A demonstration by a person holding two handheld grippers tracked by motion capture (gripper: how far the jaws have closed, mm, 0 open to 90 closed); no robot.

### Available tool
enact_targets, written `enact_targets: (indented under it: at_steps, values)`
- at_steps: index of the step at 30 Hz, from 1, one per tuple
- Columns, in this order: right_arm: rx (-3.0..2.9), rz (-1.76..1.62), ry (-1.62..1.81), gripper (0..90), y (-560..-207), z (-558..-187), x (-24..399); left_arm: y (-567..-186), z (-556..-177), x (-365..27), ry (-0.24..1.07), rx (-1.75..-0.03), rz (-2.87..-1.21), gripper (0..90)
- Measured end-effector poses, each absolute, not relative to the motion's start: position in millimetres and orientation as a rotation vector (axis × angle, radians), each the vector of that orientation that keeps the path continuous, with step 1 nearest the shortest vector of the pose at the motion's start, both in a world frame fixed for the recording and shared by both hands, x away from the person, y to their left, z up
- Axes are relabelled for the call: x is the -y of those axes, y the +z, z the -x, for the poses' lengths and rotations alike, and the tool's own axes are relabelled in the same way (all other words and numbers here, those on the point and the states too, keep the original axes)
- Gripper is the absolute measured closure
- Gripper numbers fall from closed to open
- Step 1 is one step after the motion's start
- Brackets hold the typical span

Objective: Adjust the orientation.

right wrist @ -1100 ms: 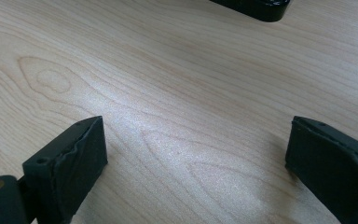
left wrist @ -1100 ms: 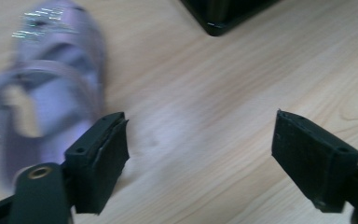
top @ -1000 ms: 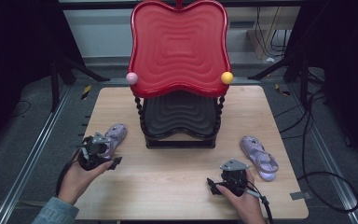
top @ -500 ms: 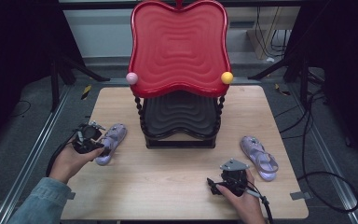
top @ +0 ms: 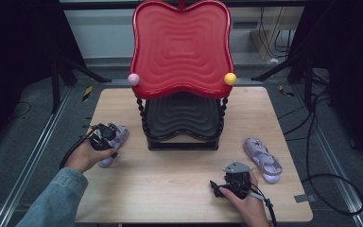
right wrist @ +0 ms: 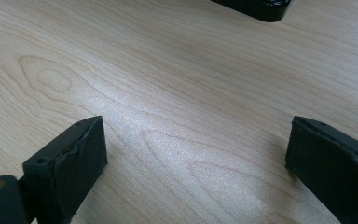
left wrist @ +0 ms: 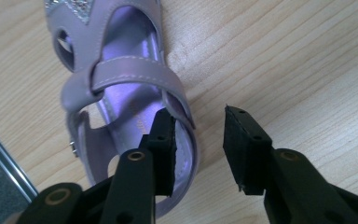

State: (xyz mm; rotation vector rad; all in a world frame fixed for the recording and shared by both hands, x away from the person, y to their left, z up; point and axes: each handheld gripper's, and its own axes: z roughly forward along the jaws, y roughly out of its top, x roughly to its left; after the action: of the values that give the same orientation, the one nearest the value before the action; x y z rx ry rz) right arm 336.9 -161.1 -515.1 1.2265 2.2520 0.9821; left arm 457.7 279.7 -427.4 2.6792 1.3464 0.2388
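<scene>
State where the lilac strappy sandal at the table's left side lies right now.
In the high view, the lilac strappy sandal lies at the left of the wooden table, beside the black-and-red two-tier rack, with the left tongs straddling its heel wall.

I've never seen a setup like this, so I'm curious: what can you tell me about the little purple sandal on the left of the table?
The lilac sandal is small and looks like glossy soft plastic, with a shiny insole, a stitched strap across the foot, round cut-outs and a glittery patch toward the toe. It lies sole-down on the wooden table, left of the red and black rack. The left gripper straddles its heel wall: one of the fingers sits inside the heel, the other outside, not yet pressing it.
</scene>
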Motion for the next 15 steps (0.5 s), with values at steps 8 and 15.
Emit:
enact_targets:
  at_steps: [8,15]
  values:
    - [-2.252,-1.226,0.982,5.5,-515.1,-336.9,161.1,-434.8,-464.7,-283.3,0.203,-1.371,-2.693,74.8]
    - [-2.253,-1.225,0.983,5.5,-515.1,-337.0,161.1,-433.6,-465.4,-286.0,0.214,-1.366,-2.677,84.3]
